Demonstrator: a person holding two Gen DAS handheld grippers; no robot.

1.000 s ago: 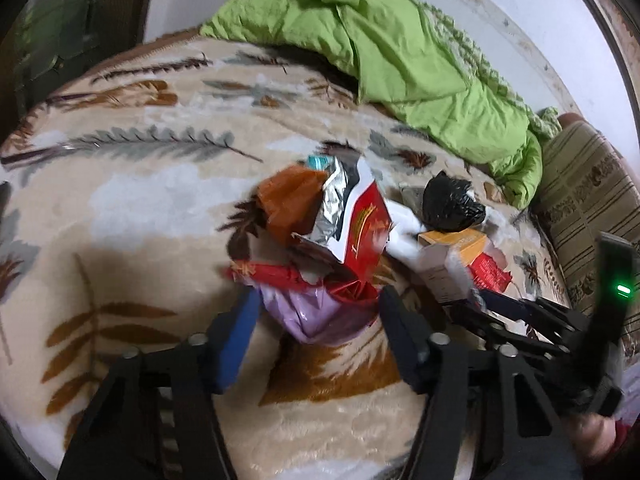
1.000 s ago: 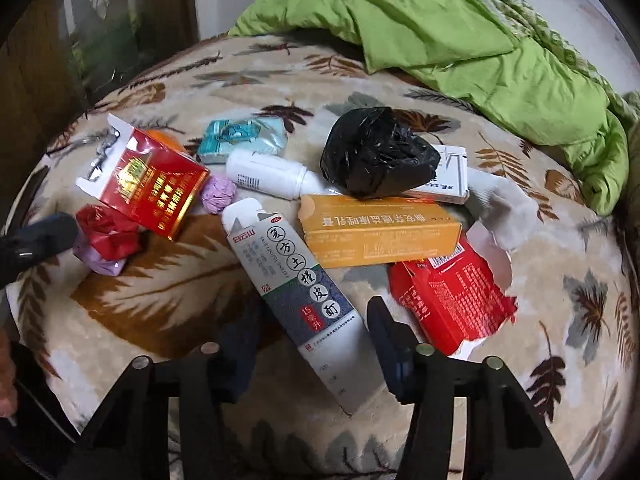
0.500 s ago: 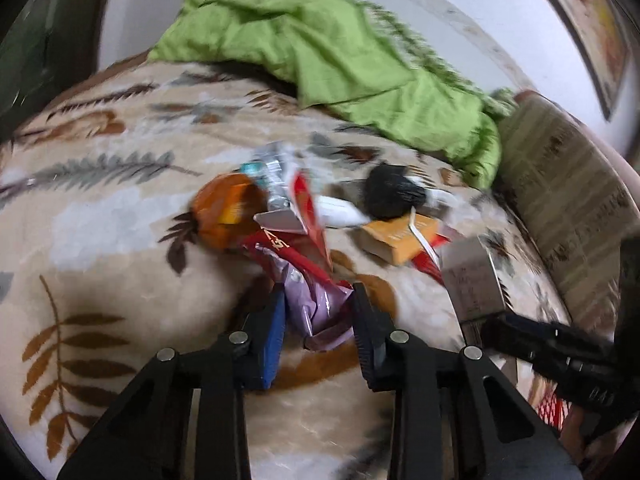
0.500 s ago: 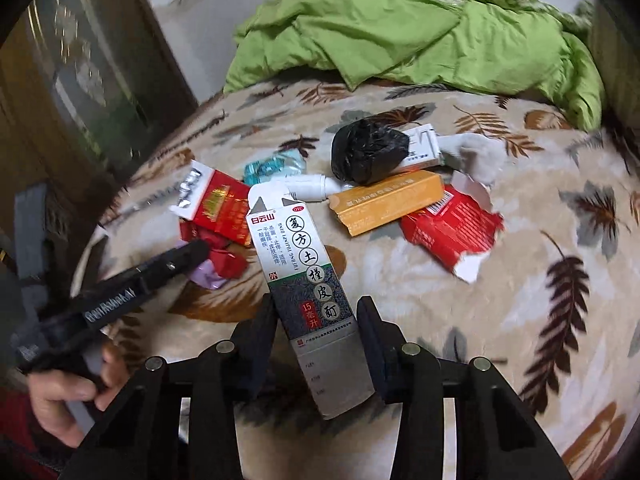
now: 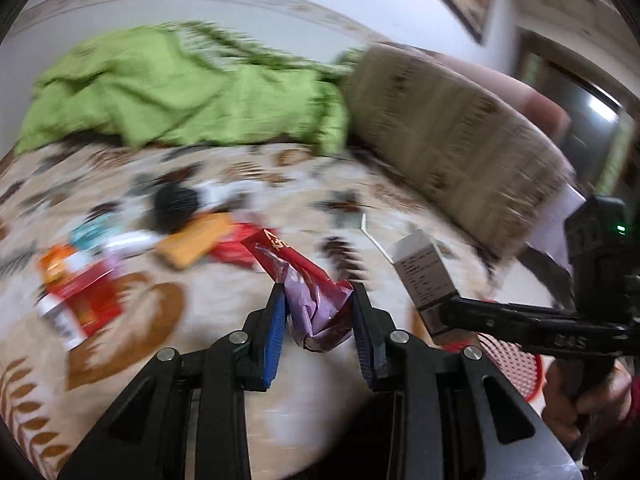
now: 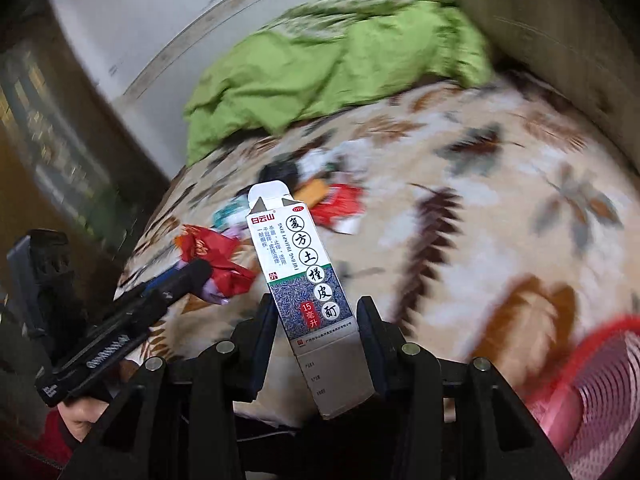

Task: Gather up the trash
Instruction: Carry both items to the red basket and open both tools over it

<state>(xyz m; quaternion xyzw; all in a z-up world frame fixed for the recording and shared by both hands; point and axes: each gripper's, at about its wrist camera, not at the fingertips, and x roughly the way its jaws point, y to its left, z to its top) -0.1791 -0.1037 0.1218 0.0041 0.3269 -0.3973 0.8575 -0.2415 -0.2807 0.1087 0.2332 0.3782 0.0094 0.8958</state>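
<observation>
My left gripper (image 5: 318,300) is shut on a crumpled red and purple wrapper (image 5: 308,292), lifted off the leaf-patterned blanket (image 5: 240,360). That wrapper (image 6: 216,260) and the left gripper (image 6: 188,280) also show at the left of the right wrist view. My right gripper (image 6: 316,312) is shut on a tall white and blue medicine box (image 6: 304,280), held upright above the bed. The same box (image 5: 424,272) appears at the right of the left wrist view, clamped by the right gripper (image 5: 444,312). Both views are blurred by motion.
More trash lies on the blanket: a black bag (image 5: 176,204), an orange box (image 5: 196,240), a red and white packet (image 5: 80,300). A red mesh basket (image 6: 592,396) sits off the bed's edge at lower right. A green quilt (image 5: 180,88) and striped pillow (image 5: 452,136) lie behind.
The left gripper closed on the wrapper and lifted it off the pile. The right gripper lifted the medicine box. Both swung toward the red basket beside the bed.
</observation>
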